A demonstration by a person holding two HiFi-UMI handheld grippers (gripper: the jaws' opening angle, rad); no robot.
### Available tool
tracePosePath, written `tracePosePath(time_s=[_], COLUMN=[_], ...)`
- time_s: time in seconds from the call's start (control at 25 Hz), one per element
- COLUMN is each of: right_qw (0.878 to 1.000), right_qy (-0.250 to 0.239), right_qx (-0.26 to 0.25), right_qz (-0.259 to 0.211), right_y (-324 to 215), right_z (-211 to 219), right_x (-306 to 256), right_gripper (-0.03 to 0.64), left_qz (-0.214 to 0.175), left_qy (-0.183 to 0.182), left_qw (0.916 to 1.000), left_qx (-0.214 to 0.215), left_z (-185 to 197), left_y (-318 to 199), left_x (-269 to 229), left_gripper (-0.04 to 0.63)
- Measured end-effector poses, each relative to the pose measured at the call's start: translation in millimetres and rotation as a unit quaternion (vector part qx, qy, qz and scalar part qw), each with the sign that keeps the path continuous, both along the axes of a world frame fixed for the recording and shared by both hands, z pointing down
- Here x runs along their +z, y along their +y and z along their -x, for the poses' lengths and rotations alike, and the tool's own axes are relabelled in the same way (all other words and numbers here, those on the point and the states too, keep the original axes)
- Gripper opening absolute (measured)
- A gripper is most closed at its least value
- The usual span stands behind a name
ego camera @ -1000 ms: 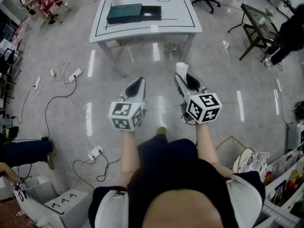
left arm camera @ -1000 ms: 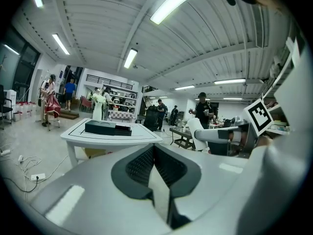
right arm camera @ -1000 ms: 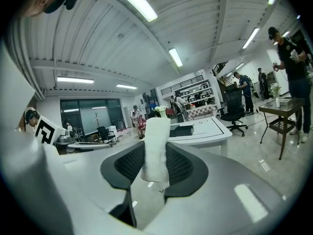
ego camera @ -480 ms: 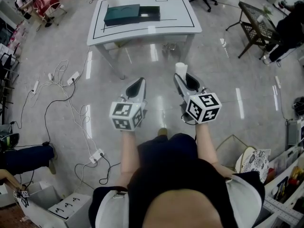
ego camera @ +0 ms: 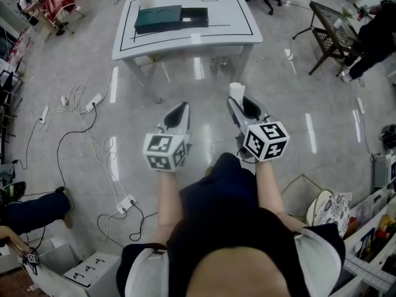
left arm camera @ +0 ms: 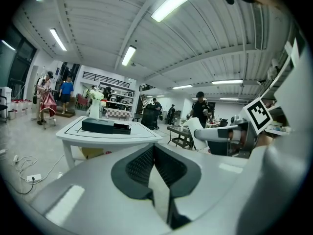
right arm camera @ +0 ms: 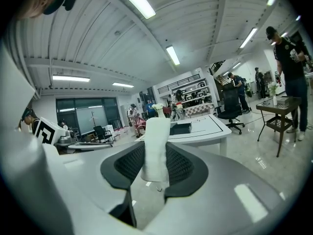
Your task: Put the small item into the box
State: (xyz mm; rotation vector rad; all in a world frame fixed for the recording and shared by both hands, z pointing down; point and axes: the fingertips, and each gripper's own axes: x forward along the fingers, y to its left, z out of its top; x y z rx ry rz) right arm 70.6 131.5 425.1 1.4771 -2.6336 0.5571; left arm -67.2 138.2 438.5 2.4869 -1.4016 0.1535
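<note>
**A:** What sits between the pads?

**B:** The right gripper [right arm camera: 155,166] is closed on the small white item [right arm camera: 156,143]. The piece stands upright between the two ribbed black pads [right arm camera: 129,163]. It is pinched near its lower end, and its top pokes out past the tips. I'd say it is held low and upright so the free end can go into the box first.

**A:** And the other one?

**B:** The left gripper [left arm camera: 154,164] has its jaws drawn together with nothing between them. It hangs beside the right one, near but not touching. My guess is that it is spare for now, perhaps to steady the box later.

**A:** Where's the box?

**B:** The dark green box [ego camera: 159,18] lies on the white table [ego camera: 185,39], toward the table's left side. A darker part juts out to its right and looks like a slid-out drawer, though I can't be sure. That would be the natural opening for the item. The table is well apart from the grippers, across shiny floor [ego camera: 278,79], and both grippers point toward it. The item is in the air, so I judge this the carrying stretch, with the placing not yet done.

**A:** Counts?

**B:** There are two grippers, each with one marker cube [ego camera: 166,151]. There is one white item, one box and one table. White cables [ego camera: 93,141] trail over the floor at the left, too tangled for me to count.
</note>
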Motion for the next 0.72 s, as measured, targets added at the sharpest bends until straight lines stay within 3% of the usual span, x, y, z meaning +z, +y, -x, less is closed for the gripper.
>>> tracePosePath(time_s=[0.72], right_qw=[1.000], right_qy=[-0.001], right_qx=[-0.019], right_qz=[0.001], right_y=[-8.2], right_z=[9.0], right_x=[-1.4], right_gripper=[0.129], left_qz=[0.002], left_qy=[0.001], left_qw=[0.9998], left_qx=[-0.020], left_z=[9.0], left_y=[-3.1], left_x=[1.8], left_gripper=[0.009])
